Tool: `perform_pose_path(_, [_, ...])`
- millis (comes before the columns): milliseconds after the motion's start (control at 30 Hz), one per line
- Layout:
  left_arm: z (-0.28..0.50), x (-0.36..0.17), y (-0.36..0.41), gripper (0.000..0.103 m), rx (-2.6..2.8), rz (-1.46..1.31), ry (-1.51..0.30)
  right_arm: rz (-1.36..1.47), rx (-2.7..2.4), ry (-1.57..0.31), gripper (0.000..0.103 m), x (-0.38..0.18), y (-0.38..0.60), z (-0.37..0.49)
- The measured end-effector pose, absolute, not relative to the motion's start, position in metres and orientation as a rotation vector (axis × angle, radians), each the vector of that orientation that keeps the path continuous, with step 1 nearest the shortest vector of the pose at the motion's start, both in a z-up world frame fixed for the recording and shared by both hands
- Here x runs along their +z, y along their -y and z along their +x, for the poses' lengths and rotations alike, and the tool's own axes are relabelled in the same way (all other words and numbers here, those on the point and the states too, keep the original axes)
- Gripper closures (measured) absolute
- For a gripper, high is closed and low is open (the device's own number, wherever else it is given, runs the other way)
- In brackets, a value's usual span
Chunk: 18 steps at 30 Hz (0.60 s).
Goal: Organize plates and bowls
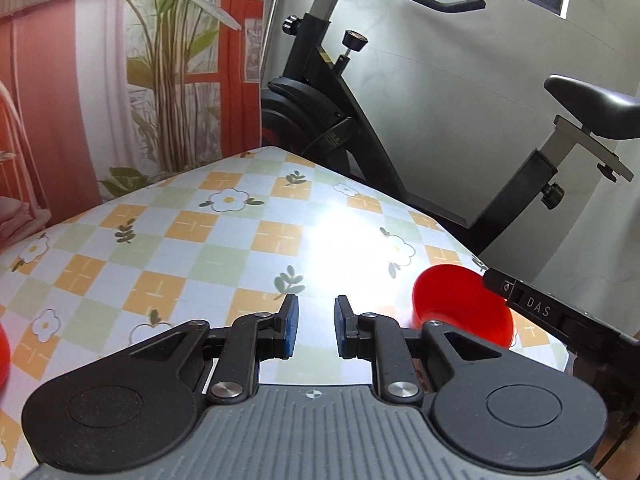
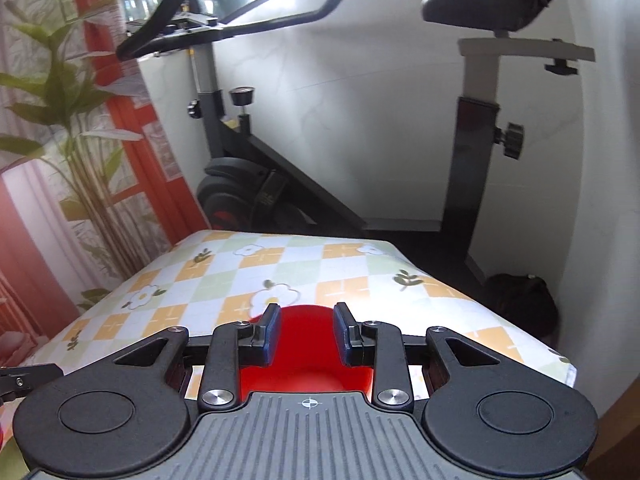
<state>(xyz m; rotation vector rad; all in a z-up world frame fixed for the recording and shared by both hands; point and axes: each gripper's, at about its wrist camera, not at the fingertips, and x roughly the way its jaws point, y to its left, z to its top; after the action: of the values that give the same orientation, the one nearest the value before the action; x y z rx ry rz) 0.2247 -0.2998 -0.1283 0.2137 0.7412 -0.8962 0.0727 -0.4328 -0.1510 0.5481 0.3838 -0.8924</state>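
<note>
We hold the right tool (image 2: 306, 334) directly over the red bowl (image 2: 304, 364), its blue pads apart and straddling the bowl's far rim without, as far as we can tell, touching it. The bowl sits on the table (image 2: 360, 280) near the table's right edge, at about 4 o'clock from the left tool (image 1: 314, 326), whose fingers are also apart and close on nothing above the bare checked cloth. From the left wrist view the bowl (image 1: 460, 308) appears tilted or seen at a slant, and the right tool's dark finger reaches its rim at 2 o'clock. Our main worry is the edge: if we close on only one wall of the rim, or push forward while closing, the light plastic bowl may skid across the glossy cloth towards the drop at 3 o'clock. A pinch on a thin curved rim may also let the bowl swing or slip once lifted. A sliver of another red item (image 1: 3, 356) shows at 9 o'clock in the left view, too cropped to identify; we cannot judge the gap to it.
</note>
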Motion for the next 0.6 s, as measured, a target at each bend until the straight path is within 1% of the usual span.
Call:
perform_pose_path(300, [0.22,-0.157,0.337,0.083,-0.991,0.18,-0.863,0.623,-0.93,-0.419,0.076,-0.176,0.453,0.054])
perform_pose_path(400, [0.219,-0.161,0.342,0.083,-1.01,0.177,-0.882,0.651,-0.914,-0.426,0.079,-0.181,0.454,0.055])
perform_pose_path(433, [0.219,-0.161,0.342,0.083,-1.017,0.173,-0.883,0.659,-0.907,-0.428,0.081,-0.182,0.455,0.056])
perform_pose_path(500, [0.219,-0.162,0.343,0.082,-1.03,0.163,-0.884,0.67,-0.891,-0.428,0.083,-0.184,0.456,0.056])
perform_pose_path(533, [0.219,-0.162,0.344,0.08,-1.03,0.158,-0.883,0.675,-0.883,-0.429,0.083,-0.184,0.456,0.057])
perform_pose_path(600, [0.219,-0.162,0.344,0.071,-1.029,0.151,-0.88,0.684,-0.869,-0.428,0.085,-0.185,0.456,0.057])
